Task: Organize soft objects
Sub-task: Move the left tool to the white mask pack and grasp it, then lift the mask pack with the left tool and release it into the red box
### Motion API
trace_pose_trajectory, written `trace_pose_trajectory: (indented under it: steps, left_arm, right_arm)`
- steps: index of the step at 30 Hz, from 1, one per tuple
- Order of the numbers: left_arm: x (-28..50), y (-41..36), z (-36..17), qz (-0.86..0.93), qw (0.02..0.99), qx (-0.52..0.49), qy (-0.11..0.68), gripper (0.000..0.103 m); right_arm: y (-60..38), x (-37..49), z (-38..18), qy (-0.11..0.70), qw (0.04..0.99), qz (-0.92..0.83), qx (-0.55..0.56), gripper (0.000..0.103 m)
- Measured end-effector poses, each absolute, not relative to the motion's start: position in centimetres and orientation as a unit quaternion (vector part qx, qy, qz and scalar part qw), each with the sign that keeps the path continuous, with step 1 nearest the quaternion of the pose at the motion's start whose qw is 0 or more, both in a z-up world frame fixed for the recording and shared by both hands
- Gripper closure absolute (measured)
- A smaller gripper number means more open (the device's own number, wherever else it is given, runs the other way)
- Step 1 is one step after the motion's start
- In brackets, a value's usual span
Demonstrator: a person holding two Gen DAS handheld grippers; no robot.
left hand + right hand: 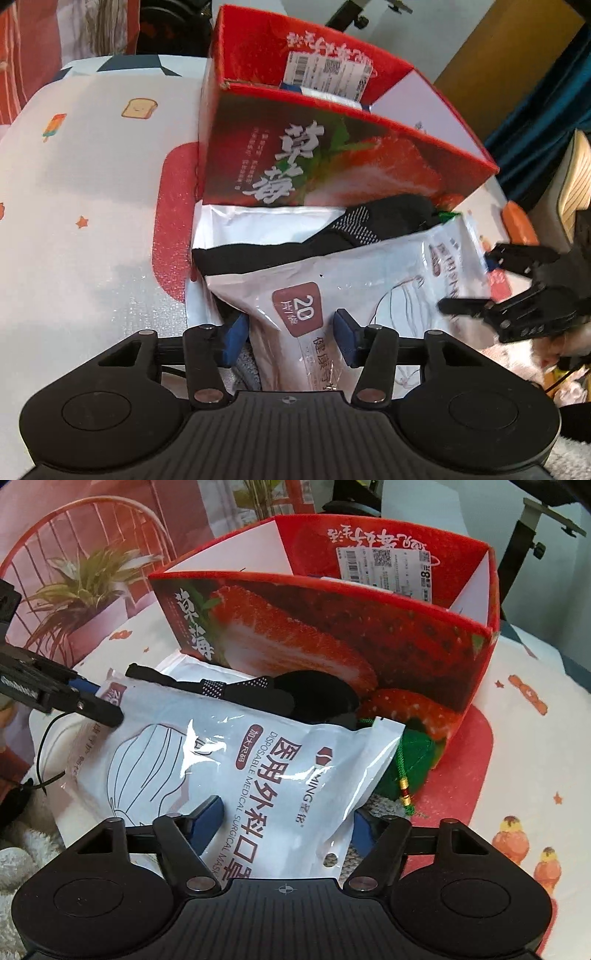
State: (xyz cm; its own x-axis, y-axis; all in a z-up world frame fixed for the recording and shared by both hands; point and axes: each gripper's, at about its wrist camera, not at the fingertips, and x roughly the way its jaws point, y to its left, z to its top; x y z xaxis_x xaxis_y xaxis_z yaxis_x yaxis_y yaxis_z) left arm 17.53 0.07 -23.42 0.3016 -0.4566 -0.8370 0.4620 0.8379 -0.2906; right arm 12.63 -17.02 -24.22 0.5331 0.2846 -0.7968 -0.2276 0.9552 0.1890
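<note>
A white pack of surgical masks (332, 288) (236, 760) lies on a pile in front of the red strawberry box (332, 162) (332, 635). My left gripper (291, 336) is open with the pack's end between its blue pads. My right gripper (284, 819) is open around the pack's other end; it also shows in the left wrist view (476, 280). A black garment (369, 225) (295, 698) lies between pack and box. A green pouch with a tassel (410, 760) lies under the pack's right corner.
The table has a white printed cloth (92, 184) (528, 746) with a red patch. A second white bag (240, 225) lies under the garment. White fluffy fabric (22, 853) lies at the left. A potted-plant backdrop (85, 587) stands behind.
</note>
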Motion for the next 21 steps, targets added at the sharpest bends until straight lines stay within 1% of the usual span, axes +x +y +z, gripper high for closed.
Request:
trace_pose_trajectory:
  steps: [2, 4, 6, 13, 15, 16, 18, 19, 21]
  left_arm:
    - [17.3, -0.3, -23.6, -0.286, 0.806, 0.02, 0.518, 0.05]
    - [17.2, -0.6, -23.6, -0.289, 0.805, 0.034, 0.517, 0.049]
    - [17.0, -0.6, -23.6, -0.29, 0.806, 0.041, 0.514, 0.049]
    - [16.4, -1.3, -24.0, -0.283, 0.816, 0.074, 0.498, 0.049]
    - [16.6, -1.3, -24.0, -0.284, 0.816, 0.077, 0.498, 0.049]
    - [16.6, -1.3, -24.0, -0.283, 0.816, 0.078, 0.498, 0.049]
    - [16.2, -1.4, -23.5, -0.279, 0.819, 0.086, 0.494, 0.05]
    - [15.9, -1.5, -23.1, -0.278, 0.822, 0.093, 0.488, 0.05]
    - [15.2, -1.6, -21.9, -0.28, 0.831, 0.106, 0.468, 0.051]
  right_arm:
    - [-17.3, 12.6, -23.8, 0.459, 0.876, 0.146, 0.027, 0.046]
    - [-17.6, 12.7, -23.5, 0.46, 0.876, 0.146, 0.027, 0.049]
    - [-17.6, 12.8, -23.7, 0.462, 0.874, 0.145, 0.028, 0.049]
    - [-18.3, 13.9, -24.2, 0.472, 0.866, 0.156, 0.052, 0.042]
    - [-18.3, 13.9, -24.2, 0.474, 0.865, 0.158, 0.056, 0.043]
    - [-18.2, 13.8, -24.0, 0.474, 0.865, 0.156, 0.051, 0.047]
    - [-17.3, 13.4, -23.3, 0.468, 0.871, 0.15, 0.022, 0.058]
    - [-16.9, 13.1, -22.9, 0.463, 0.874, 0.147, 0.006, 0.066]
    - [-16.2, 12.5, -21.9, 0.451, 0.882, 0.138, -0.023, 0.068]
